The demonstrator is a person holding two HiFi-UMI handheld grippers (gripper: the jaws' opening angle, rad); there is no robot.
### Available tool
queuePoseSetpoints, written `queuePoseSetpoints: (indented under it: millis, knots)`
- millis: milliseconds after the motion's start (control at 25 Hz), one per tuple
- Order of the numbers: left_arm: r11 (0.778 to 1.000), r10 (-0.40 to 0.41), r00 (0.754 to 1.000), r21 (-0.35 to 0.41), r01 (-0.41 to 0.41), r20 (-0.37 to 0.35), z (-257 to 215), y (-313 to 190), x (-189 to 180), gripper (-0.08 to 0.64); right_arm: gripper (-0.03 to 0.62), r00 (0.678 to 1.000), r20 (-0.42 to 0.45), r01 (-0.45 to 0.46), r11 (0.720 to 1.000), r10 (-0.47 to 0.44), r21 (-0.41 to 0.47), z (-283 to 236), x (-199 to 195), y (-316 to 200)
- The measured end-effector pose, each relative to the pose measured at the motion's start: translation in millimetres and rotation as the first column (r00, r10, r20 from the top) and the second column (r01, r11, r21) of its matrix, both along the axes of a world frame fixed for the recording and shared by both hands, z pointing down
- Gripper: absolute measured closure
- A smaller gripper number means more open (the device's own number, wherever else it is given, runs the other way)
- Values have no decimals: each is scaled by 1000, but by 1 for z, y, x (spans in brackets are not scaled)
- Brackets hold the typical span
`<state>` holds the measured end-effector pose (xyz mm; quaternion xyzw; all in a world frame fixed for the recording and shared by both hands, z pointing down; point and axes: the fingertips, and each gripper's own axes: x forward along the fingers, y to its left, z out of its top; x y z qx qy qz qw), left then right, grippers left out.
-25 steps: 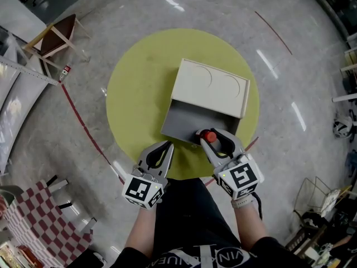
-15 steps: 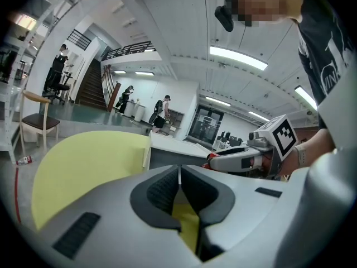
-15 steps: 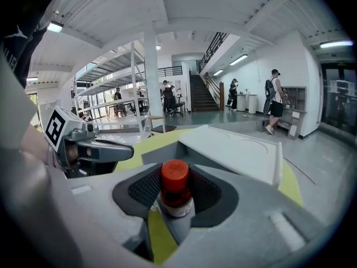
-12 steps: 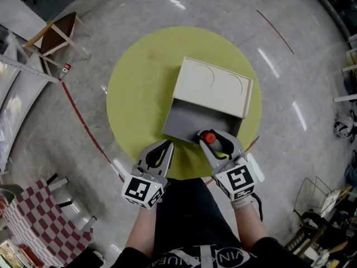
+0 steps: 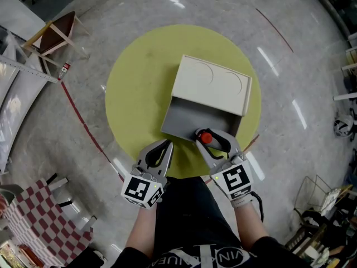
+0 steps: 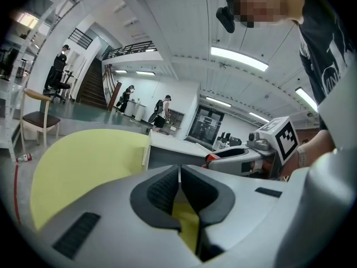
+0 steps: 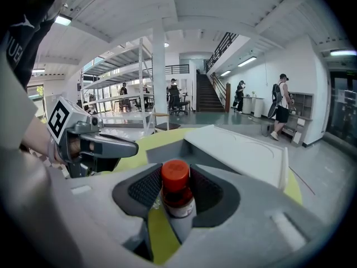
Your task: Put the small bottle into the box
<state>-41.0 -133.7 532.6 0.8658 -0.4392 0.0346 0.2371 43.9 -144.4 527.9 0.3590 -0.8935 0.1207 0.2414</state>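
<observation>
Head view: small bottle at box edge

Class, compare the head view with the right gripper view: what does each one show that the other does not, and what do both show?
Only the head view: the full round outline of the yellow table, the red floor line, the checked cloth and the right gripper's marker cube. Only the right gripper view: the staircase, the shelves, people standing in the hall, and the jaws shut on the small bottle's body. Both: the bottle's red cap, the box and the left gripper.
</observation>
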Motion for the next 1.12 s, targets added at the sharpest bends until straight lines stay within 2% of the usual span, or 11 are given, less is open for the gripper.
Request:
queuePoseSetpoints:
  millis: [360,720,1120]
  knots:
    - [1000,1,1000,-1,-1,3,1,3,-2,540,428,997,70,-14,1000,12,19,-9,-5,0]
    - [1000,15,1000,22,-15,3,-5,3,1,540,428,995,91,-41,998,36,57,-21,4,0]
    - [999,20,1000,50,-20,6,-21,0,2,540,448,981,173,-97,994,89,44,-42,14,-1]
